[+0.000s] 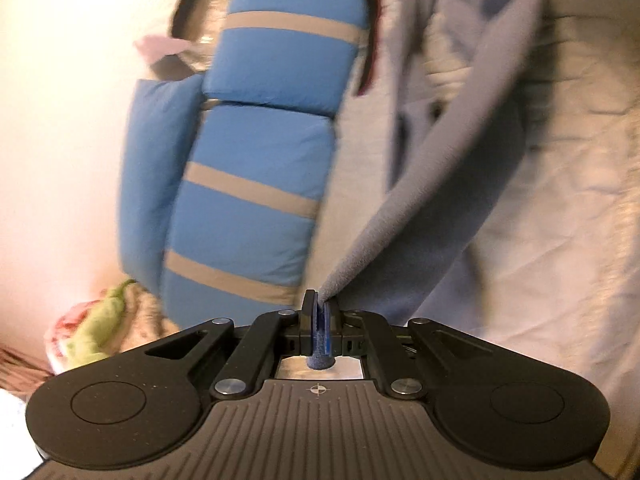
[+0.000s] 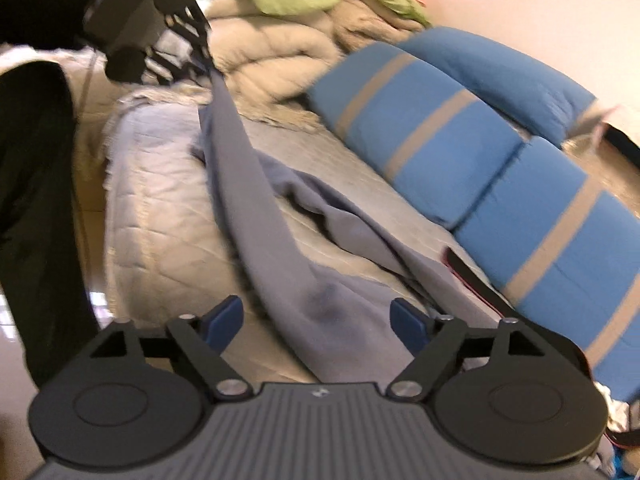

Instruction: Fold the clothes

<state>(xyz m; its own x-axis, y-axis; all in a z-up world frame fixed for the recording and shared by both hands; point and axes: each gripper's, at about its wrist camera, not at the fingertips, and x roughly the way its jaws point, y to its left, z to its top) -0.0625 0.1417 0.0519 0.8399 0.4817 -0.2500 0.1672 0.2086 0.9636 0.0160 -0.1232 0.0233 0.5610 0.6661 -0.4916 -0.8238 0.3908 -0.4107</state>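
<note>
Your left hand-held gripper point(image 1: 320, 312) pinches the grey garment point(image 2: 256, 216) over the bed point(image 2: 160, 184); your right hand-held gripper point(image 2: 318, 320) gapes wide; no writing is readable.

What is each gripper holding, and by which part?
Left gripper pinches the grey garment by a bunched edge; right gripper is open, holding nothing.

Bed point(image 2: 160, 208) wearing a pale quilted cover, carrying a grey garment point(image 2: 280, 248), blue striped cushions point(image 2: 440, 140) and piled bedding point(image 2: 272, 60).
</note>
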